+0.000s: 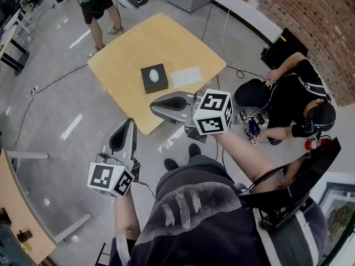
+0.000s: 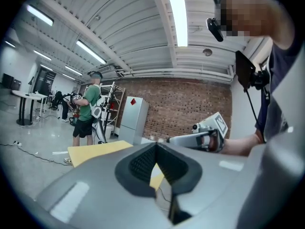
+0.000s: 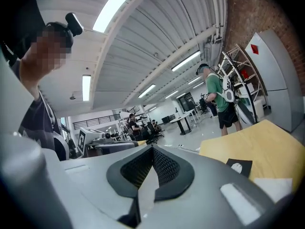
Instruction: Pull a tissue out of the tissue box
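While box (image 1: 154,77) sits on table (image 1: 127,49), upper centre of frame, right gripper (image 1: 154,107) is below it, left gripper (image 1: 131,123) lower-left, farther. Both clenched, empty, clear of box.

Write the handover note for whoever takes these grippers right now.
Left gripper: shut, empty, in the air off the table.
Right gripper: shut, empty, short of the tissue box.
The box sits on the table, a tissue showing in its opening; a white sheet lies flat beside it.
Done: nothing gripped yet.
Left: open a gripper, pinch the tissue, pull it out.
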